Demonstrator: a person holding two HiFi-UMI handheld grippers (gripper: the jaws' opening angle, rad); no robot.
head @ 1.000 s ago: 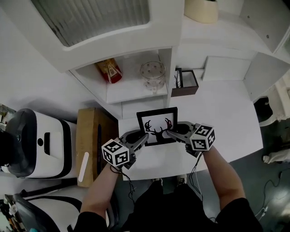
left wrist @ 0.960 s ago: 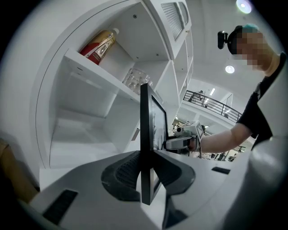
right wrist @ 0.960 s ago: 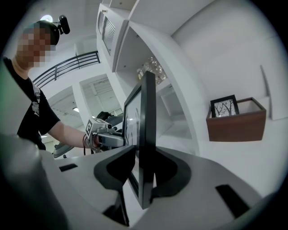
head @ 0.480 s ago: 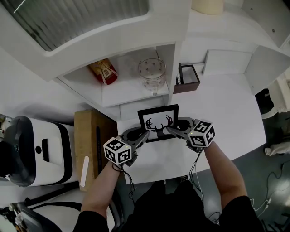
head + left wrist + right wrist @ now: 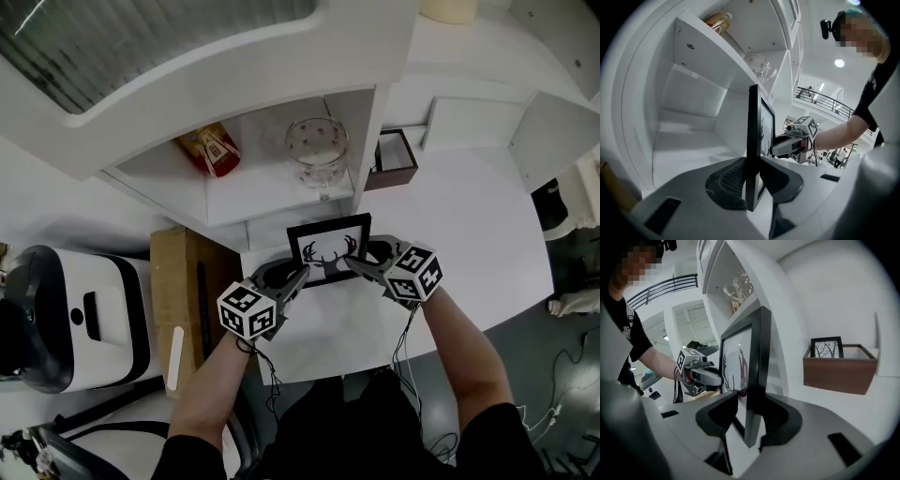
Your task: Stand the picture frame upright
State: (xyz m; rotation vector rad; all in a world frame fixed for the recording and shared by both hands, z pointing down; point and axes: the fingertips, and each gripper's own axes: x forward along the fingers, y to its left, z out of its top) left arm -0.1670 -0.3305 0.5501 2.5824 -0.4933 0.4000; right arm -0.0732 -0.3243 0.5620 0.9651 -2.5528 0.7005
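The white table (image 5: 469, 220) fills the middle and right of the head view, and a white shelf (image 5: 281, 202) stands on it at upper centre. The black frame (image 5: 328, 246) stands upright at the picture's centre, just in front of the shelf's foot. The left gripper (image 5: 302, 275) is clamped on its left edge. The right gripper (image 5: 351, 265) has its jaws opening, with the frame's right edge between them. A glass jar (image 5: 319, 150) sits on the shelf, and a wooden box (image 5: 394, 161) stands just right of it.
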